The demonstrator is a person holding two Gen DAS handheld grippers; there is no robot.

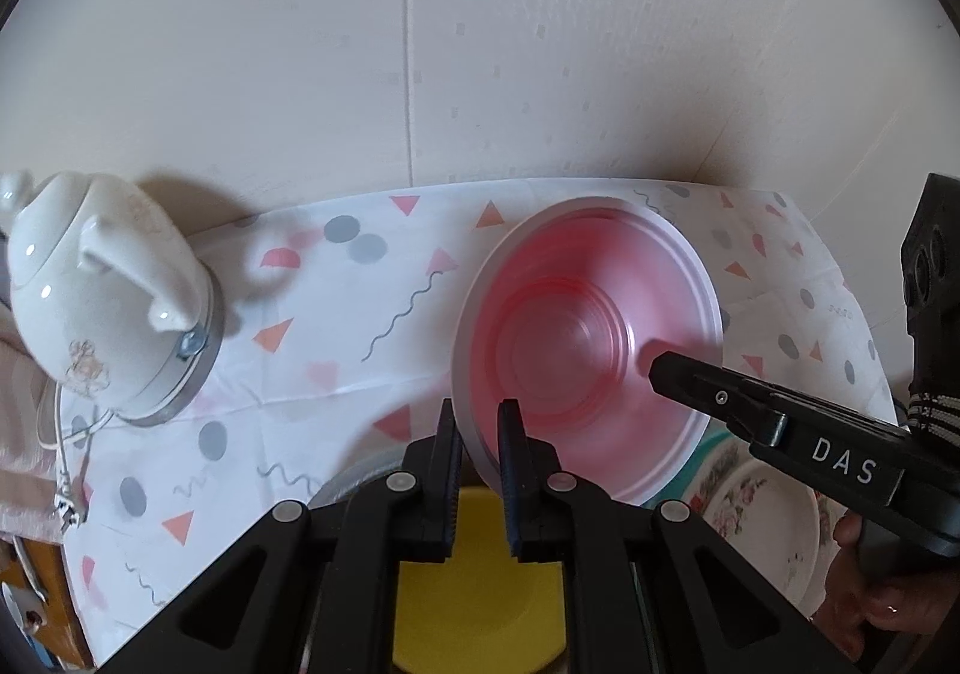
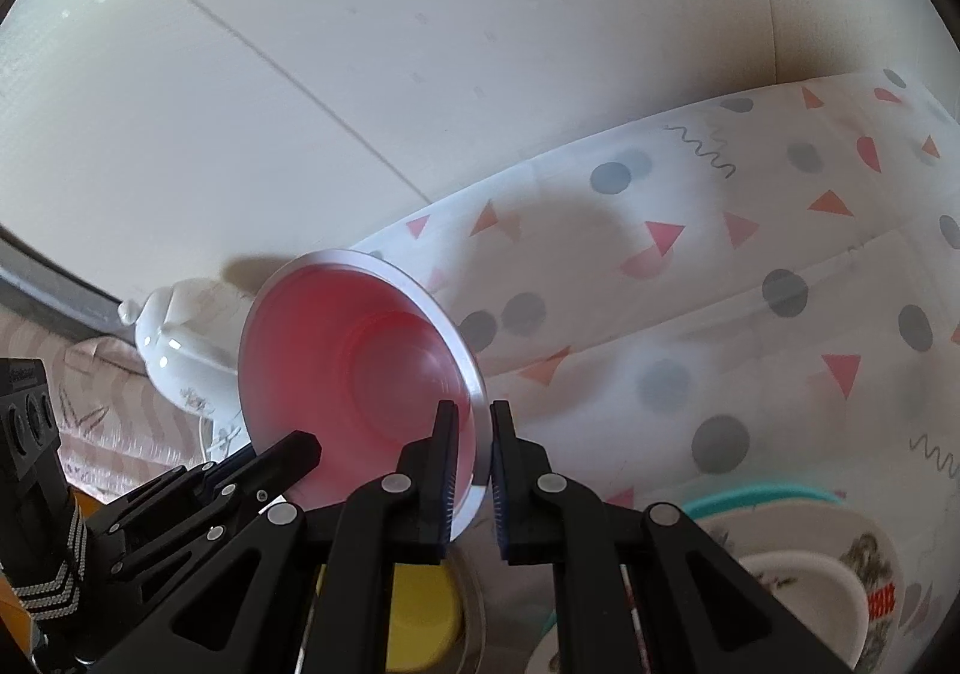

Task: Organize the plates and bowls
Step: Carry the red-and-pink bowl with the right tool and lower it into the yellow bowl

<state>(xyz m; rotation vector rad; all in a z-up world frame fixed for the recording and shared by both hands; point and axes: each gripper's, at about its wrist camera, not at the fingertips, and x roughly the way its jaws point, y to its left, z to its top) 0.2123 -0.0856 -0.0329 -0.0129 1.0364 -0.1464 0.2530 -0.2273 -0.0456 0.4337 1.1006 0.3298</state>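
A pink plastic bowl [image 1: 576,350] with a pale rim is held tilted in the air above the table, its inside facing the cameras. My left gripper [image 1: 480,434] is shut on its left rim. My right gripper [image 2: 474,452] is shut on the opposite rim of the same bowl [image 2: 360,368]. The right gripper's finger also shows in the left wrist view [image 1: 678,374], reaching inside the bowl. Below sit a yellow bowl [image 1: 480,584] inside a metal-rimmed dish and a floral white plate [image 1: 774,524].
A white kettle [image 1: 102,302] with a metal base stands at the left on the patterned tablecloth [image 1: 336,314]. In the right wrist view floral plates [image 2: 798,584] are stacked on a teal-rimmed one at the lower right. A pale wall rises behind the table.
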